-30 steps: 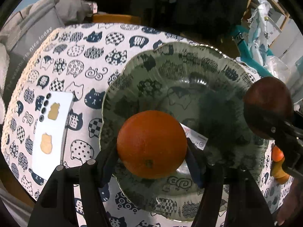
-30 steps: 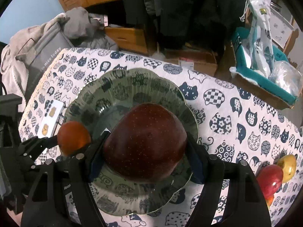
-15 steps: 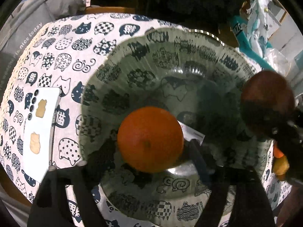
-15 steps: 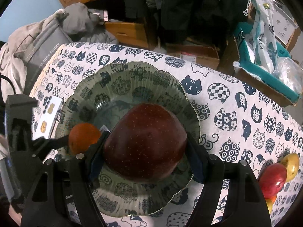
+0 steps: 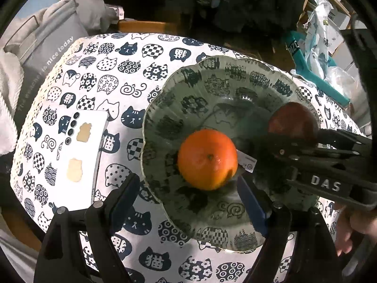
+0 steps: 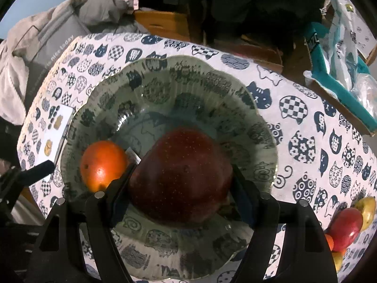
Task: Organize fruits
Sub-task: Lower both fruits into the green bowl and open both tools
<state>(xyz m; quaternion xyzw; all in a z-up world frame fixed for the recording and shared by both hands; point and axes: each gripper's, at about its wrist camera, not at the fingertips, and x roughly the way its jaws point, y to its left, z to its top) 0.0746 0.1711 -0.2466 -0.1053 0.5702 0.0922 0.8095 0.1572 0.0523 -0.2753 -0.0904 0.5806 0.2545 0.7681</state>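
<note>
An orange [image 5: 207, 159] lies in the green glass bowl [image 5: 207, 80], free of my left gripper [image 5: 188, 199], which is open with its jaws wide apart just behind the fruit. The orange also shows in the right wrist view [image 6: 103, 165]. My right gripper [image 6: 181, 186] is shut on a dark red apple [image 6: 181, 176] and holds it low over the bowl [image 6: 235, 99], to the right of the orange. The apple also shows in the left wrist view [image 5: 292, 123].
A white phone [image 5: 80, 158] lies on the cat-print tablecloth [image 5: 106, 75] left of the bowl. More apples and fruit [image 6: 348, 226] sit at the table's right edge. A grey bag [image 5: 47, 47] and clutter stand beyond the table.
My left gripper has opened and let go of the orange, which now rests in the bowl, and has drawn back. The right gripper has lowered the apple toward the bowl.
</note>
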